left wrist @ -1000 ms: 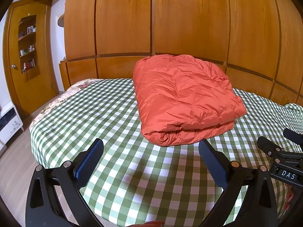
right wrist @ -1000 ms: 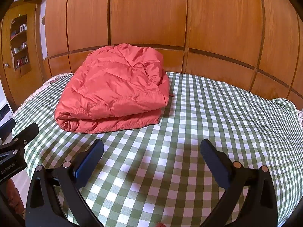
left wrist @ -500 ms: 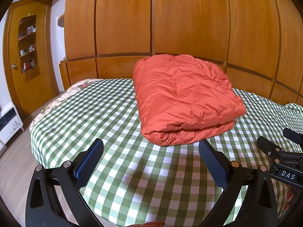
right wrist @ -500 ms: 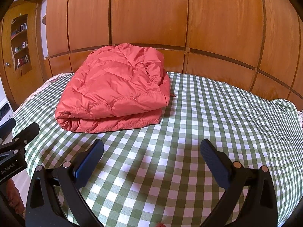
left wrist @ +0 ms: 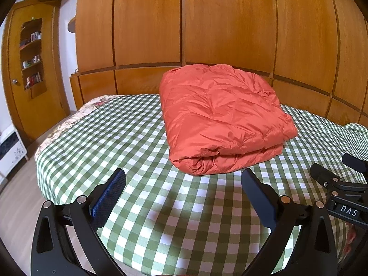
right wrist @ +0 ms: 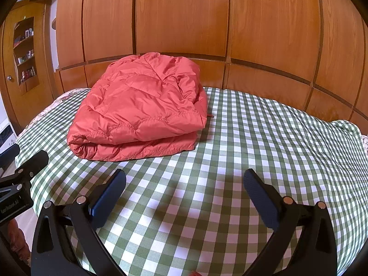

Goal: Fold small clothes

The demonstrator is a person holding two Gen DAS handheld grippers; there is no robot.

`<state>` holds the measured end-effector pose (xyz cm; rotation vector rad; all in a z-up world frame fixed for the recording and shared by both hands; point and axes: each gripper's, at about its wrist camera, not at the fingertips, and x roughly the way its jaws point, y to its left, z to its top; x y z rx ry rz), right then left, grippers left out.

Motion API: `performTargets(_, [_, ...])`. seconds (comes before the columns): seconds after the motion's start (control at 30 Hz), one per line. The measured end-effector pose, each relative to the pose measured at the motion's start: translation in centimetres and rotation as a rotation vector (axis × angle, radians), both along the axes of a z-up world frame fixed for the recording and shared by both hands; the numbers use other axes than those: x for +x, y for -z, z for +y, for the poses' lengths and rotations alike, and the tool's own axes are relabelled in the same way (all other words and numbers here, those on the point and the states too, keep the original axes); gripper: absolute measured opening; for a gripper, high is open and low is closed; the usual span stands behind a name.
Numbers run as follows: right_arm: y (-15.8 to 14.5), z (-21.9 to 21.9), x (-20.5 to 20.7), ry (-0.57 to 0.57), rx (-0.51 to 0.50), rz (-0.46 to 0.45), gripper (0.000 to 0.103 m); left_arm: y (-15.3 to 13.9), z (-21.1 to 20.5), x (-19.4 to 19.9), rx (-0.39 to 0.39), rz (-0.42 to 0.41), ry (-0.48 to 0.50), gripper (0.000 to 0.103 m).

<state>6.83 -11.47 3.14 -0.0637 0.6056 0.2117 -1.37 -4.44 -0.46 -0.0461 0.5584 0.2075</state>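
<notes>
Two grippers hang above the near part of the bed [left wrist: 110, 124], both spread wide and holding nothing: the left gripper [left wrist: 184, 184] has its blue pads well apart over bare checked cloth, and the right gripper [right wrist: 184, 184] stands the same way, just beside it. The orange puffer jacket [left wrist: 220, 119] lies toward the head of the bed, close to the wooden panelled wall [left wrist: 207, 23], already doubled into a thick rectangular bundle with its rolled edge facing the grippers. From the right wrist view the jacket [right wrist: 142, 108] sits to the left of centre, its hood or collar bunched on top at the far right corner (that part looks less tidy than the rest).

Judging by the neat stack and the empty grippers clear of it, the folding of this garment seems finished or nearly so, and this is a pause between steps. If anything remains, the next move would be to reach forward over the checked sheet and press or tuck the puffy top layer, since padded fabric tends to spring open. Otherwise another garment is needed; none shows on the bed.
</notes>
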Motion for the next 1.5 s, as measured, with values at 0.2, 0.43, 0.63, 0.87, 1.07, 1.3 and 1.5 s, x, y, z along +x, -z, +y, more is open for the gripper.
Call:
performTargets(0.2, [0.0, 0.1, 0.0, 0.0, 0.0, 0.0, 0.101, -0.1, 0.0, 0.0, -0.002, -0.001, 0.008, 0.099])
performTargets(0.43, [0.1, 0.1, -0.1, -0.002, 0.0, 0.002, 0.101, -0.1, 0.1, -0.1, -0.005, -0.006, 0.01, 0.099])
performTargets(0.63, [0.2, 0.1, 0.0, -0.007, -0.001, 0.005, 0.101, -0.2, 0.1, 0.0, -0.018, 0.0, 0.014, 0.099])
performTargets(0.87, [0.4, 0.1, 0.0, -0.015, 0.003, 0.012, 0.101, -0.1, 0.3, 0.0, -0.044, 0.006, -0.002, 0.099])
performTargets(1.07, [0.6, -0.1, 0.2, -0.016, 0.009, 0.021, 0.101, 0.0, 0.2, 0.0, -0.037, 0.013, 0.012, 0.099])
performTargets(1.3, [0.9, -0.2, 0.4, -0.017, 0.011, 0.031, 0.101, 0.0, -0.4, -0.1, -0.025, 0.005, 0.038, 0.099])
performTargets(1.5, [1.8, -0.9, 1.1, -0.003, 0.021, 0.064, 0.101, 0.5, -0.4, 0.4, -0.027, 0.032, 0.055, 0.099])
